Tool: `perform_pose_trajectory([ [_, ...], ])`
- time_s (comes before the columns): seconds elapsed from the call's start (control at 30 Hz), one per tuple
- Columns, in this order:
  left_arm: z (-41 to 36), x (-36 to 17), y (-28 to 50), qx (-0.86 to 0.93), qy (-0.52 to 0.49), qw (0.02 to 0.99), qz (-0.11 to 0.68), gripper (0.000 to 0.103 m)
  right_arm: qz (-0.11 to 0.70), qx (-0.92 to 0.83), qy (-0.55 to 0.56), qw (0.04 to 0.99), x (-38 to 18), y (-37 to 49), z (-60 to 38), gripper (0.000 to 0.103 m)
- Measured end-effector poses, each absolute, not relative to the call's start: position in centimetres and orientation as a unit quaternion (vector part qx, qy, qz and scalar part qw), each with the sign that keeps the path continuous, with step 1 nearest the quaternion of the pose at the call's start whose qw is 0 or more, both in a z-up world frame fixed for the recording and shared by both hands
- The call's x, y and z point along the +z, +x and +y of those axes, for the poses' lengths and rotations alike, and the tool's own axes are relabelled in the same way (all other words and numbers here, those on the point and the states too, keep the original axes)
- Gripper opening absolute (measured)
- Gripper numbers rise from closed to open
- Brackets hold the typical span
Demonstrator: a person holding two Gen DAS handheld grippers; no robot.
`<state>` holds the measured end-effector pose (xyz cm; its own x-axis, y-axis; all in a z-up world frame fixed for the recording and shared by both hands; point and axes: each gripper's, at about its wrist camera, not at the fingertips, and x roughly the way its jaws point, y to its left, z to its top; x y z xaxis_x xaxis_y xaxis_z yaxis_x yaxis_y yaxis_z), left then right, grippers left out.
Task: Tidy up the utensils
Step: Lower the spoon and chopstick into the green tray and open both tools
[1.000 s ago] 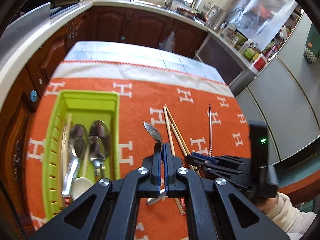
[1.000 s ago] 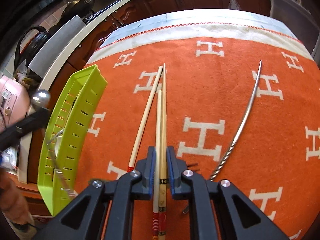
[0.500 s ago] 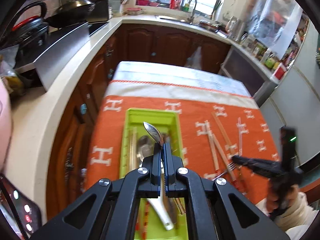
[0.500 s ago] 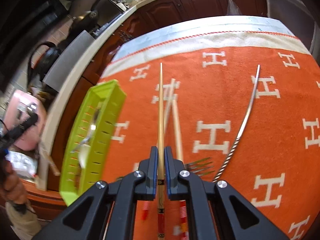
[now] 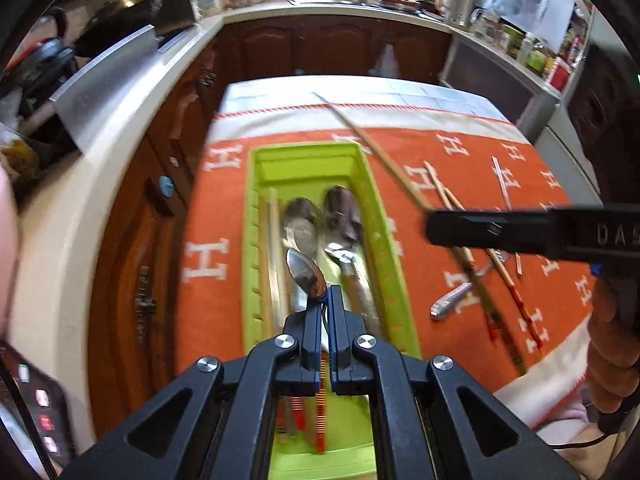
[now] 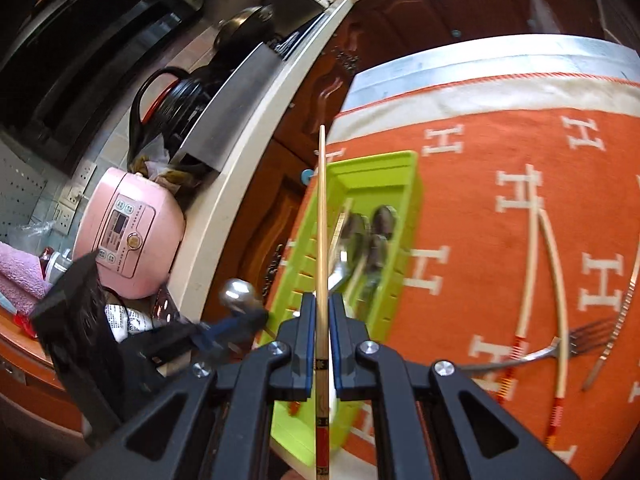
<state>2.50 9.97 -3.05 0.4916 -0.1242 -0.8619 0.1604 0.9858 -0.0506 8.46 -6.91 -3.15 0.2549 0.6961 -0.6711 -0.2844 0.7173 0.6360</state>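
Observation:
My left gripper [image 5: 326,294] is shut on a metal spoon [image 5: 307,276] and holds it over the green utensil tray [image 5: 394,248], which holds spoons and chopsticks. My right gripper [image 6: 321,300] is shut on a wooden chopstick [image 6: 321,216] and holds it in the air over the tray's left side [image 6: 296,264]. In the left wrist view the right gripper [image 5: 520,232] comes in from the right with the chopstick [image 5: 372,144] slanting over the tray's far right corner. The left gripper and its spoon [image 6: 240,294] show low on the left in the right wrist view.
The tray sits on an orange cloth [image 6: 500,152] with white H marks. Two chopsticks [image 6: 556,280], a fork [image 6: 576,340] and a twisted metal rod [image 6: 620,312] lie on the cloth to the right. A pink cooker [image 6: 128,232] and counter stand left.
Both grippers have lifted and swung left over the tray. The left carried the spoon from the cloth to above the tray. The right picked one chopstick off the cloth and brought it across.

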Motion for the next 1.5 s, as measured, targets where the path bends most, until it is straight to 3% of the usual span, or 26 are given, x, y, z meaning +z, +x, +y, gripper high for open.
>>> perform_pose_trajectory([
  [0.27, 9.8, -6.3, 3.2, -0.113, -0.029, 0.850, 0.514, 0.002, 0.522, 0.313, 0.188, 0.770, -3.4, 9.0, -5.6, 0.006],
  [0.4, 11.5, -5.6, 2.8, -0.099, -0.063, 0.855, 0.505, 0.014, 0.534, 0.307, 0.195, 0.763, -4.0, 9.1, -5.4, 0.006],
  [0.53, 14.0, -3.7, 2.4, -0.059, -0.104, 0.867, 0.484, 0.018, 0.548, 0.307, 0.203, 0.752, -4.7, 9.0, -4.4, 0.006],
  [0.97, 17.4, -2.7, 2.3, 0.060, -0.113, 0.873, 0.470, 0.018, 0.604, 0.282, 0.264, 0.697, -8.1, 9.0, -0.8, 0.010],
  [1.07, 17.3, -2.7, 1.9, 0.056, -0.114, 0.873, 0.471, 0.018, 0.609, 0.280, 0.255, 0.698, -8.3, 8.8, -0.3, 0.015],
  [1.5, 13.7, -2.1, 1.9, -0.002, -0.089, 0.873, 0.479, 0.022, 0.565, 0.256, 0.152, 0.770, -6.1, 7.5, -4.2, 0.015],
])
